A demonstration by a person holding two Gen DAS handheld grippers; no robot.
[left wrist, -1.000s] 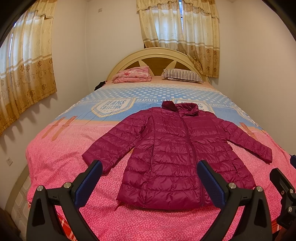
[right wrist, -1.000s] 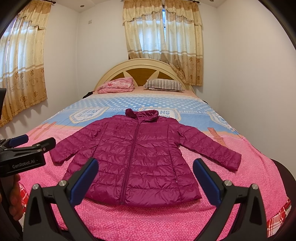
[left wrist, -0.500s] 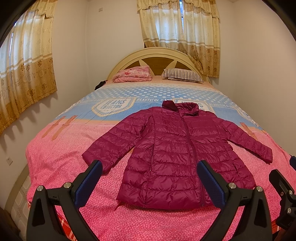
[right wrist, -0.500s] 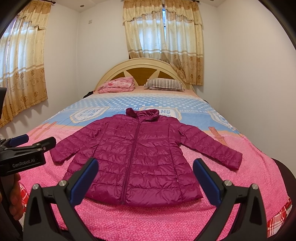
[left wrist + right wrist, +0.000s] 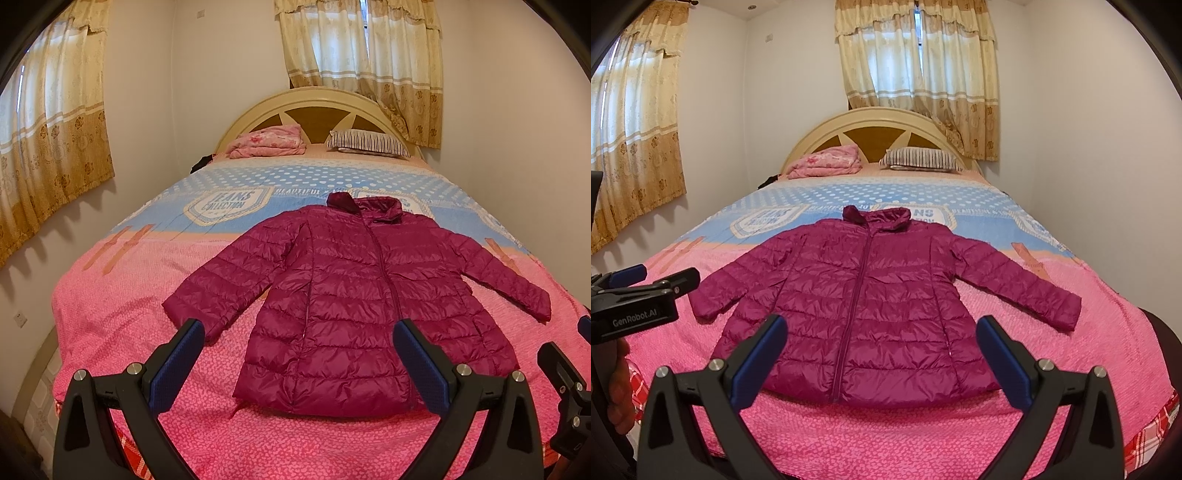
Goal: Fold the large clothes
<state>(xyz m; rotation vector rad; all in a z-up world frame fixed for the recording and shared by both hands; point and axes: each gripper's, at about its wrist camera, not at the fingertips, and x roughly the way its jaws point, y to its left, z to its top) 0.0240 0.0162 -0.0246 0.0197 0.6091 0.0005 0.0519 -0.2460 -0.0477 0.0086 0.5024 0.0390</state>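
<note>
Filling most of both views, the wide bed with its pink and blue printed cover (image 5: 110, 314) runs away from us to a cream arched wooden headboard (image 5: 879, 118) at the far end. On the near pink half of that cover lies the magenta quilted puffer jacket (image 5: 354, 295), front up and zipped, collar toward the far end, hem toward us, both sleeves spread out to left and right. At the far end we see a folded pink floral blanket (image 5: 269, 142) on the left and a striped pillow (image 5: 369, 142) on the right, with beige patterned curtains (image 5: 916, 74) hanging behind. We hold our left gripper (image 5: 297, 347) and our right gripper (image 5: 881, 341) above the near edge of the bed, each with its blue-padded jaws spread wide and gripping nothing, clear of the jacket.
</note>
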